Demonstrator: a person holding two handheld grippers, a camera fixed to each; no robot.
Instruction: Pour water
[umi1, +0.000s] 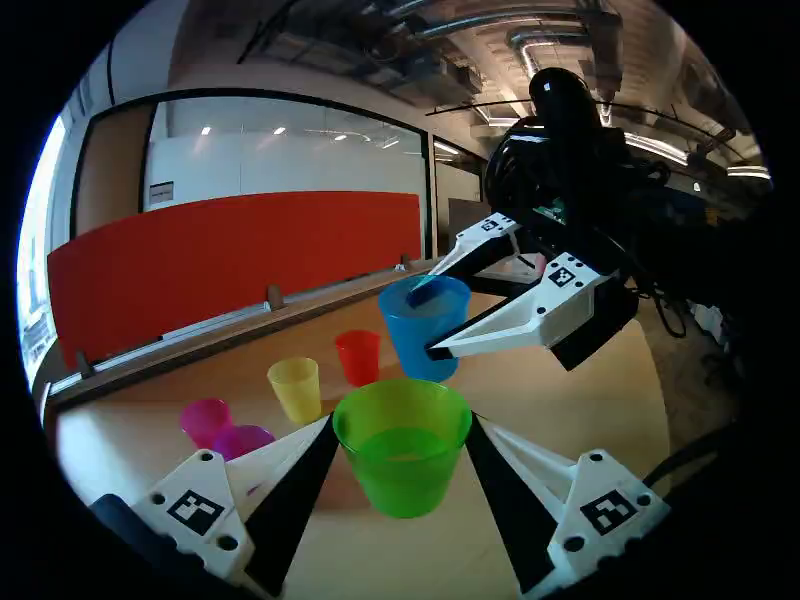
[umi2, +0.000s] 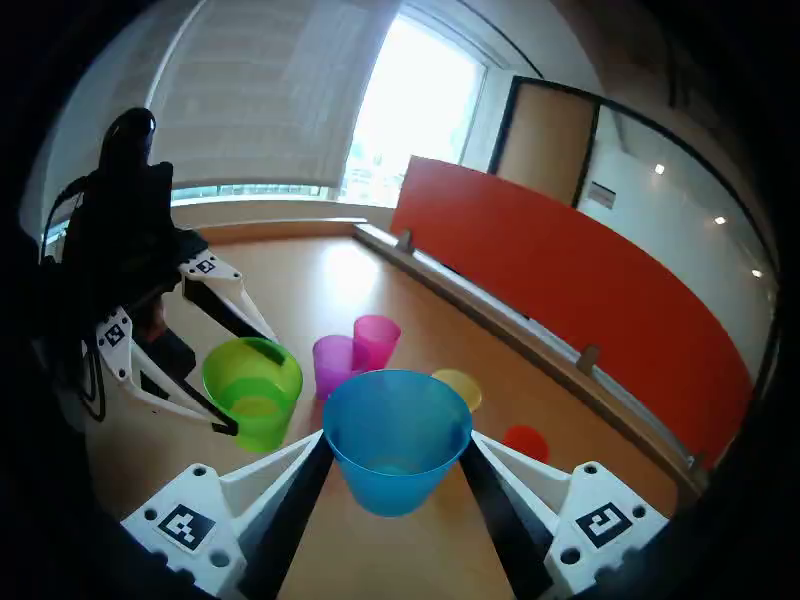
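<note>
Noted green cup (umi1: 403, 470) clamped in left claw (umi1: 403, 425), blue cup (umi2: 396, 455) in right claw (umi2: 397, 440). Found blue upright just beyond green, rims apart.

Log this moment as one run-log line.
left gripper: shut on green cup | right gripper: shut on blue cup | both cups upright | pour not begun | yellow cup, red cup on table

right gripper (umi2: 397, 441) fingers (umi2: 300, 480) clamped on blue cup (umi2: 395, 470), near centre | left gripper (umi2: 250, 381) at left, clasping green cup (umi2: 262, 418), liquid inside | on desk (umi2: 320, 270) behind: purple cup (umi2: 333, 362), pink cup (umi2: 377, 338), yellow cup (umi2: 460, 388), red cup (umi2: 525, 441) | red partition (umi2: 600, 290) far right
</note>
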